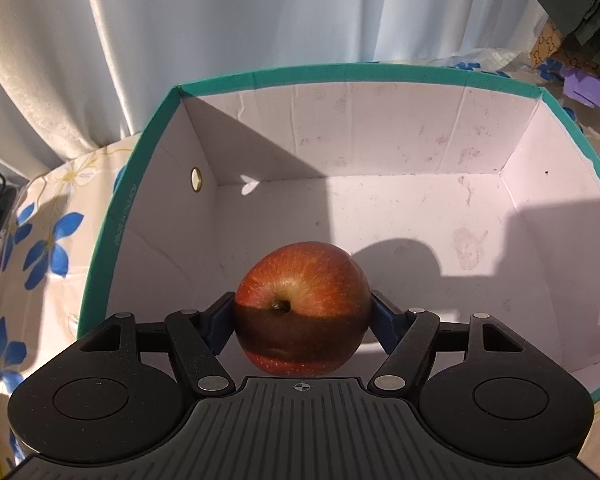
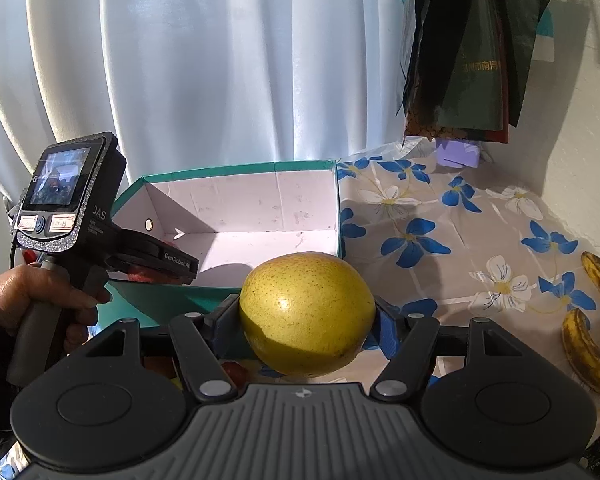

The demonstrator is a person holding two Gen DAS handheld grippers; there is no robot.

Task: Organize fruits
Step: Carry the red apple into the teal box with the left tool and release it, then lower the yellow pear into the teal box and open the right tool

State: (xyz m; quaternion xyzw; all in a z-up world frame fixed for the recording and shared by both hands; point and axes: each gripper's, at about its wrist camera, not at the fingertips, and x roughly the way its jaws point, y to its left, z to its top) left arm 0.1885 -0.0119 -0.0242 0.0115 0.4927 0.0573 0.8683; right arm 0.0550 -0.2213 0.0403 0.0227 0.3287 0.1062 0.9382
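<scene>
My left gripper (image 1: 302, 312) is shut on a red apple (image 1: 302, 280) and holds it inside the teal box (image 1: 260, 76), above its white floor near the front wall. My right gripper (image 2: 306, 316) is shut on a yellow-green pear (image 2: 307, 312) and holds it in front of the same teal box (image 2: 236, 170), outside it. The left gripper's body (image 2: 80, 216) shows in the right wrist view, reaching over the box's left front corner. Two spotted bananas (image 2: 592, 344) lie on the floral tablecloth at the right.
The floral tablecloth (image 2: 440, 232) covers the table. White curtains (image 2: 220, 60) hang behind the box. Dark bags (image 2: 472, 48) hang at the back right above a purple box (image 2: 458, 154). A wall (image 2: 580, 160) bounds the table at the right.
</scene>
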